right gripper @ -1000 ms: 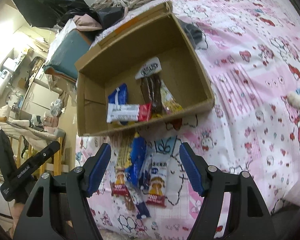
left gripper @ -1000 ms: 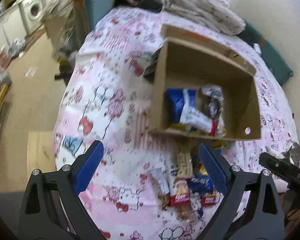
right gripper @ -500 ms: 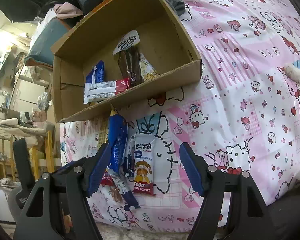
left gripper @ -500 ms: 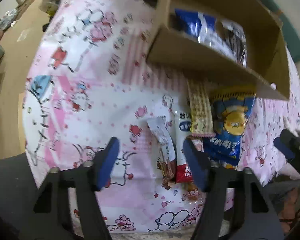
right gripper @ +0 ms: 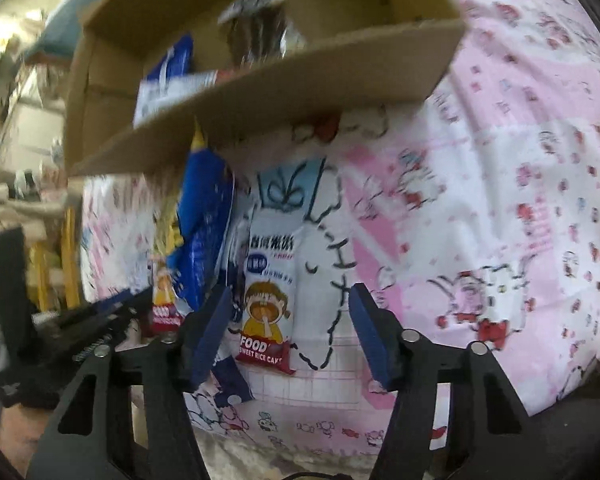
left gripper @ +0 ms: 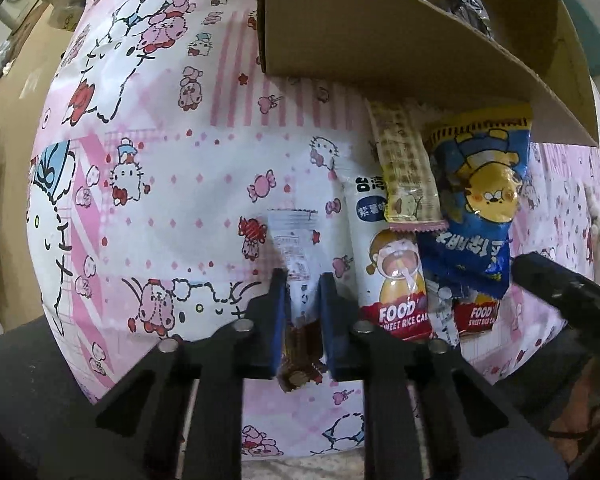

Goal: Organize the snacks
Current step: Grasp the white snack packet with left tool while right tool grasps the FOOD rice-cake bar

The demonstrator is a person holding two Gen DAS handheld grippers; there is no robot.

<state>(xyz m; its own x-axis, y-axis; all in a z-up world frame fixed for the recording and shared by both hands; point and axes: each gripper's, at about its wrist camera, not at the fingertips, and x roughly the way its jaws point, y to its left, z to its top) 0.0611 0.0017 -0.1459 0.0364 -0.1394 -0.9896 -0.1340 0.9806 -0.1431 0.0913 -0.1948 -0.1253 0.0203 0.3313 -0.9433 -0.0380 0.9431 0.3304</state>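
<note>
Step in hand: picking loose snacks off the bed to load the cardboard box (left gripper: 400,40). All positions below are relative to that box.

Left gripper (left gripper: 302,312): jaws narrow, closed on a slim white-and-brown snack stick (left gripper: 296,264), which lies on the sheet well short of the box's near wall, at the left end of the loose pile. Grip looks made but the pack is not yet lifted, as far as I can judge.

Next along, still in front of the near wall: white rice cake pack (left gripper: 384,264), then a beige wafer bar (left gripper: 406,168) lying over it with its top end up against the box wall, then a blue chip bag (left gripper: 476,208) touching the wall's right end. A second rice cake pack (left gripper: 476,316) pokes out under the blue bag.

Right gripper (right gripper: 290,334): jaws wide, holding nothing, hovering over a rice cake pack (right gripper: 266,308) just in front of the box. That view is motion-blurred, so contact can't be confirmed.

Next move probably: lift the stick straight up clear of the rice cake pack beside it, carry it over the near wall, drop it in with the packs already inside. The right needs to close on its pack; the thin flat wrapper may slip.

Surface: soft pink cartoon-print bedsheet (left gripper: 160,152), wrinkled, so the packs sit unevenly. Room: cluttered, with bare floor (left gripper: 4,92) left of the bed and blurred shelving beyond the box in the right view.
</note>
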